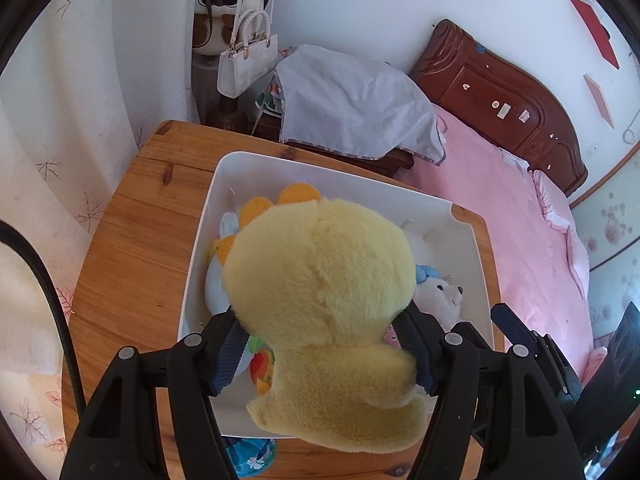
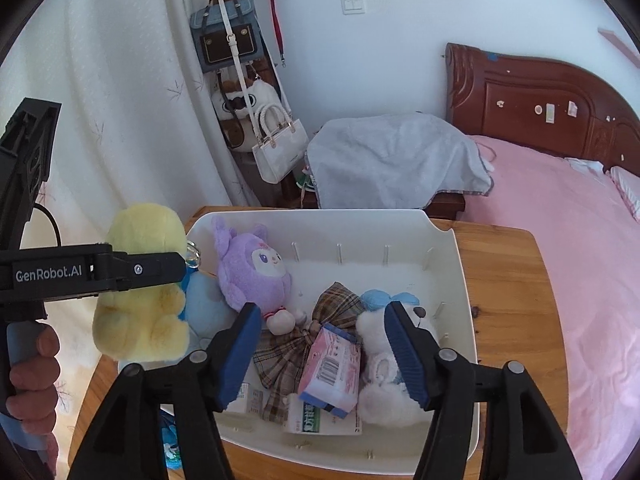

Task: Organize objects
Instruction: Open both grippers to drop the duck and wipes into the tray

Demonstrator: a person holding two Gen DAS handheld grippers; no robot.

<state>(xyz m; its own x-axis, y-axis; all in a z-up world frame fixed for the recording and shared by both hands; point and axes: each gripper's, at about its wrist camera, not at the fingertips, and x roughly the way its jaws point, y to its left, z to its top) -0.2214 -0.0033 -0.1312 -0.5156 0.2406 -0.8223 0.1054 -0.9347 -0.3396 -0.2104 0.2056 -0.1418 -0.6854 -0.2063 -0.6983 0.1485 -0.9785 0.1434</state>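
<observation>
Left wrist: left gripper [image 1: 326, 354] clamps the yellow plush toy [image 1: 328, 312], both pads pressed into its sides, held above the white bin [image 1: 208, 216] on the wooden table [image 1: 132, 216].

Right wrist: right gripper [image 2: 324, 356] stands about half open, holding nothing, above the pink box [image 2: 330, 372]; right pad just beside the white plush bear [image 2: 380, 380].

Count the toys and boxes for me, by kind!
Stuffed toys: 4, yellow plush in the left gripper, blue plush, purple plush, white plush.
Plaid-dress doll: 1.
Boxes: 3, pink, green-striped, white.
Total: 8.
</observation>
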